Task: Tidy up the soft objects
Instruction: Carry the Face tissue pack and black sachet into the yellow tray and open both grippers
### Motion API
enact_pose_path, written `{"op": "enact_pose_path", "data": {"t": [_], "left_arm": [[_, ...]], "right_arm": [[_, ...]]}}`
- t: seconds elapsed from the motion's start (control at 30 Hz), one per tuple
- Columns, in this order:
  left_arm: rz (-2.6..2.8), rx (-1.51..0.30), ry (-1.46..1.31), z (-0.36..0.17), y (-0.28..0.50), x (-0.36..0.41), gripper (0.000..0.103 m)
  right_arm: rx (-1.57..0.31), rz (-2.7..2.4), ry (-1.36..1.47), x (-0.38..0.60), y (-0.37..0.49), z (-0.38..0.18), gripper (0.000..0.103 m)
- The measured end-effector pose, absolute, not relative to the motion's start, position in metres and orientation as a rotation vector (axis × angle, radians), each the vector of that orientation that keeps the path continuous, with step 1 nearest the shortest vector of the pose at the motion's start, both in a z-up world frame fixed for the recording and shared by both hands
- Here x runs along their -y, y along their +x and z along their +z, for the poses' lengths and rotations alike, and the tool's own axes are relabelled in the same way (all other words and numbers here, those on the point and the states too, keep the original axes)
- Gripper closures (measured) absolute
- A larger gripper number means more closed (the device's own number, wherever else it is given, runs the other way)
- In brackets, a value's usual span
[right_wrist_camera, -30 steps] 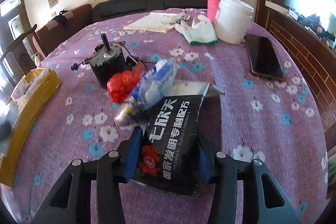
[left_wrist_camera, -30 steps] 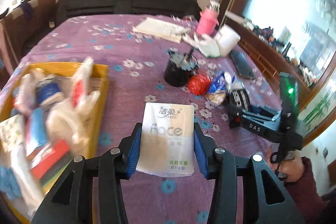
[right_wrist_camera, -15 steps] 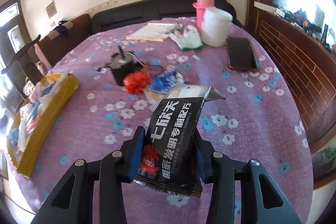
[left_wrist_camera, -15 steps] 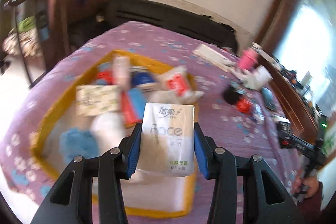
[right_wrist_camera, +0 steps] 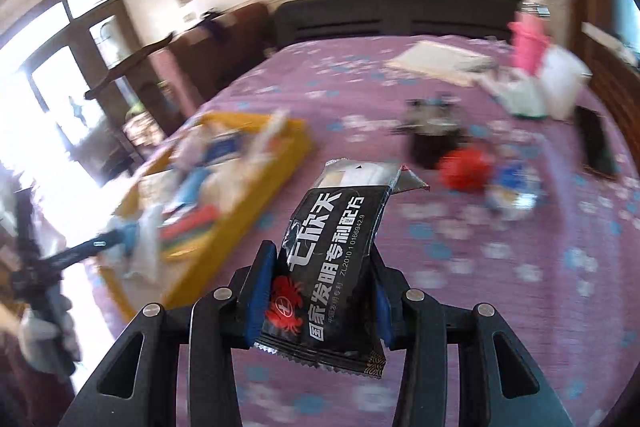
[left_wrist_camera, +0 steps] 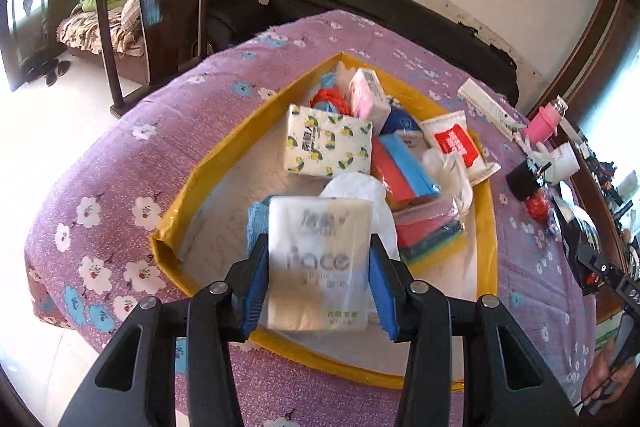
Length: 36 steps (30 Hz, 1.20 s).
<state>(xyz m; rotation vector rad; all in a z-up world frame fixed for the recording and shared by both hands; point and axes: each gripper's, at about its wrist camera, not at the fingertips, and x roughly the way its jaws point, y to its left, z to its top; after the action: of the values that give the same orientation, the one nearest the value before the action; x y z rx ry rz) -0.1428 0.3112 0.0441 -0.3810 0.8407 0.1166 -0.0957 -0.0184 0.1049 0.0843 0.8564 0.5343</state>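
Between the blue pads of the left tool (left_wrist_camera: 318,281): a white tissue pack (left_wrist_camera: 318,259), clamped by its sides, hanging over the near end of the yellow tray (left_wrist_camera: 224,155). Just beyond the tips, a blue cloth (left_wrist_camera: 256,219) and a white plastic bag (left_wrist_camera: 356,191); further ahead, a lemon-print tissue pack (left_wrist_camera: 326,147), a red-and-blue pack (left_wrist_camera: 404,167) and other soft packets already inside. Bare tray floor ahead and to the left of the tips, probably the best spot: lower there before letting go, keep the pack flat, avoid dropping onto the pile.

Between the pads of the right tool (right_wrist_camera: 320,293): a black sachet (right_wrist_camera: 332,267), pinched at its lower half, held above the purple floral desk (right_wrist_camera: 520,267). Ahead and to the left, the same tray, blurred. Best to wait until the left tool clears before bringing the sachet over the rim.
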Motion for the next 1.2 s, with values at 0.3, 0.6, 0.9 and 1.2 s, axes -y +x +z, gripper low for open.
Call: {"op": "enact_pose_path", "data": {"t": [0.3, 0.6, 0.9, 1.2], "left_arm": [[0.087, -0.870, -0.334, 0.040, -0.145, -0.301, 0.042], [0.162, -0.799, -0.303, 0.056, -0.162, -0.315, 0.032], [0.261, -0.761, -0.177, 0.062, -0.165, -0.309, 0.026], [0.297, -0.762, -0.150, 0.064, -0.167, -0.305, 0.025]], "right_arm": [[-0.924, 0.717, -0.005, -0.090, -0.102, 0.098, 0.056], [-0.940, 0.715, -0.161, -0.150, -0.101, 0.074, 0.055], [-0.892, 0.672, -0.271, -0.165, -0.105, 0.067, 0.054], [-0.889, 0.677, -0.265, -0.166, -0.099, 0.063, 0.054]]}}
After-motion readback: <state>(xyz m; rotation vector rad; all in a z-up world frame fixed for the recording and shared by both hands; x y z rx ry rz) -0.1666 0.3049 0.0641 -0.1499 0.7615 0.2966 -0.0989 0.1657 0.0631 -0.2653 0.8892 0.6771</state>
